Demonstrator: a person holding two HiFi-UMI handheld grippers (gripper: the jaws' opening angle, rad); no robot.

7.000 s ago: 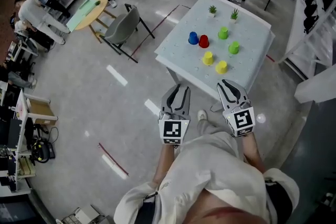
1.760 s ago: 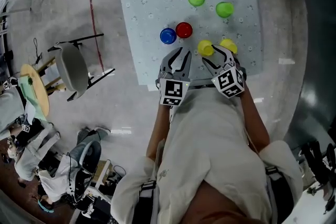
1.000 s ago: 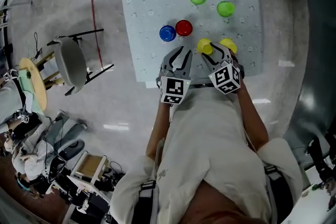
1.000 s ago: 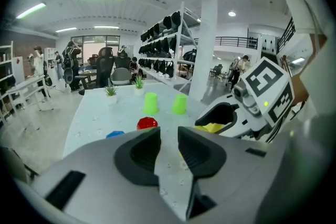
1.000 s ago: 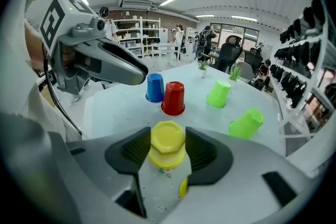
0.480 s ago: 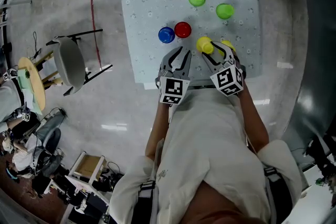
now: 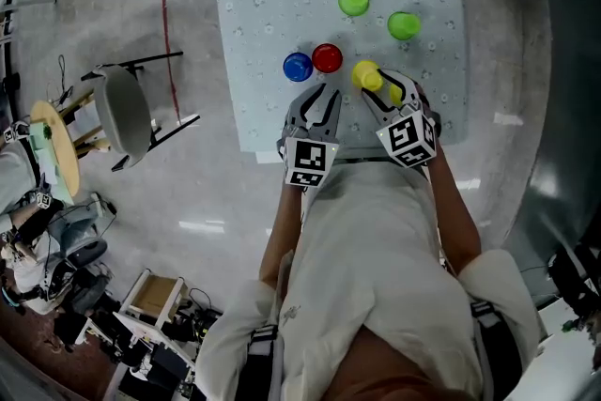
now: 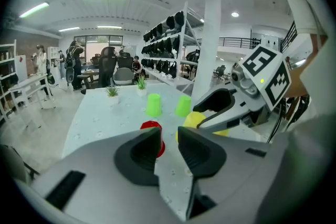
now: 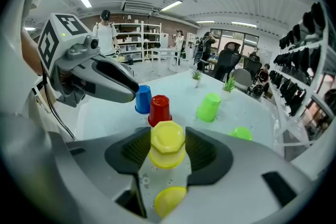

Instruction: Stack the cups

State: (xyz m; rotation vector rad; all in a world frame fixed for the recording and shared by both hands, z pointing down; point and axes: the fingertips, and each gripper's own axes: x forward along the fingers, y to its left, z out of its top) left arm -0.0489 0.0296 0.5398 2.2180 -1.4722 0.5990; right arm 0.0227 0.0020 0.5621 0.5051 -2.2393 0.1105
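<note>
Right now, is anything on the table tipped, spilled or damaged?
Nothing stands out. The blue plastic cup, red plastic cup and green cups stand inverted on the pale table; the right gripper holds a yellow plastic cup.

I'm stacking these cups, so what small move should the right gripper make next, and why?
Probably draw the right gripper back over the free yellow cup, then lower: it grips the held yellow cup upturned, and the free one stands just behind it.
</note>
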